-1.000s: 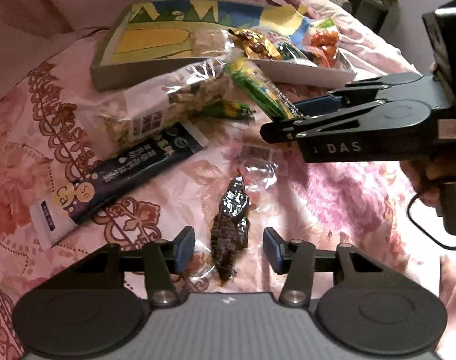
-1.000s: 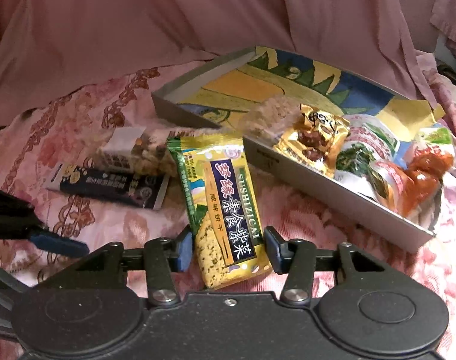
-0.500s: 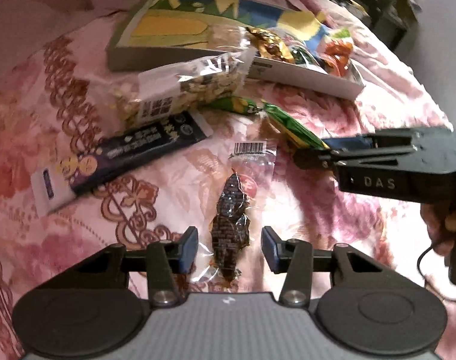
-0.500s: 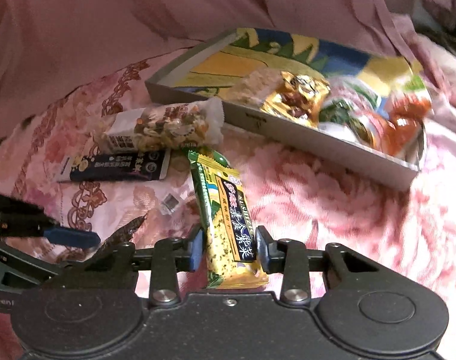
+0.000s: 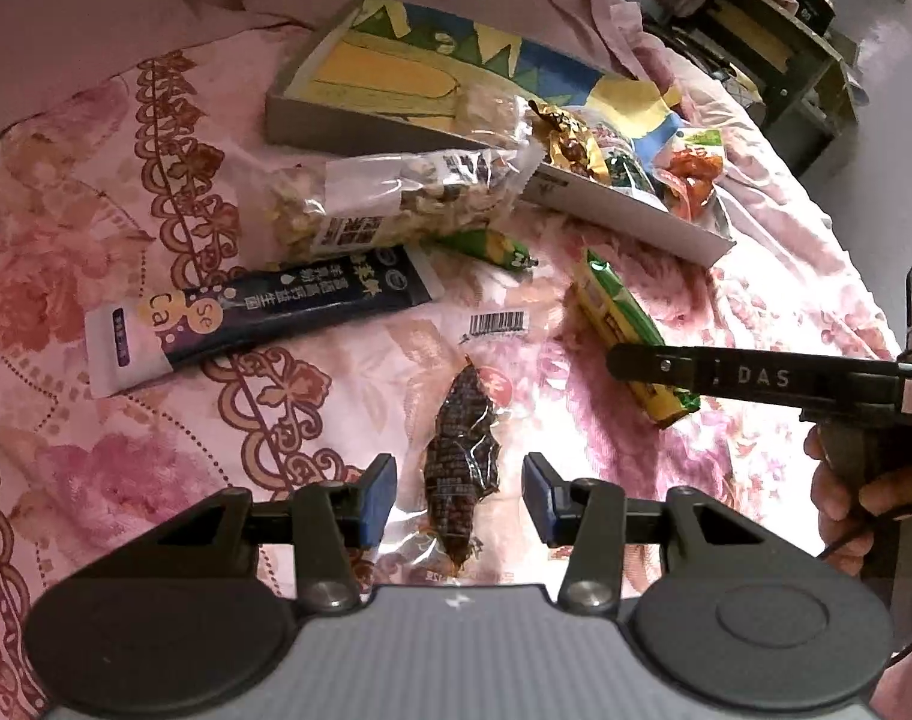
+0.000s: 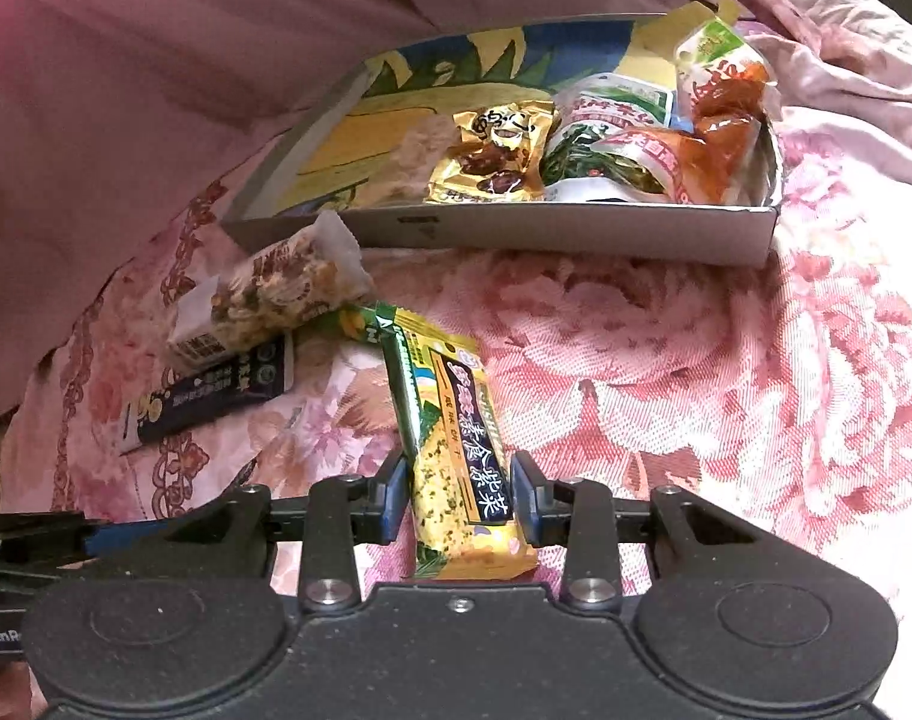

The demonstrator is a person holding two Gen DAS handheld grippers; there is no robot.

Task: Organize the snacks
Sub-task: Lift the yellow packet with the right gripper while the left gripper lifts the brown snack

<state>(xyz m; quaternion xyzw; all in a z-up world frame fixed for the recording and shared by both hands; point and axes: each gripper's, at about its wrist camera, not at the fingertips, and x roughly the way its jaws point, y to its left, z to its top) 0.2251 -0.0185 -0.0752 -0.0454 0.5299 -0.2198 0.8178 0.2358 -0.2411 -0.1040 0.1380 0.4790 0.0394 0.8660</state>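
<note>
Because the snacks lie scattered on a soft flowered bedspread point(image 5: 666, 438) rather than a hard surface, each gripper comes down steeply over one packet at a time. Near the right gripper point(image 6: 461, 498), the yellow-green biscuit packet point(image 6: 450, 438) runs lengthwise between the fingers, which pinch its sides — a hold that looks meant for carrying it to the shallow box point(image 6: 516, 234) at the far side, where several packets already sit. On the left, the left gripper point(image 5: 459, 498) straddles a clear pouch with a dark snack point(image 5: 462, 468); its fingers stand spread, clear of the dark contents, though whether they touch the clear film I cannot tell. A nut bar point(image 5: 390, 204) and a dark sachet point(image 5: 264, 312) wait further left.
</note>
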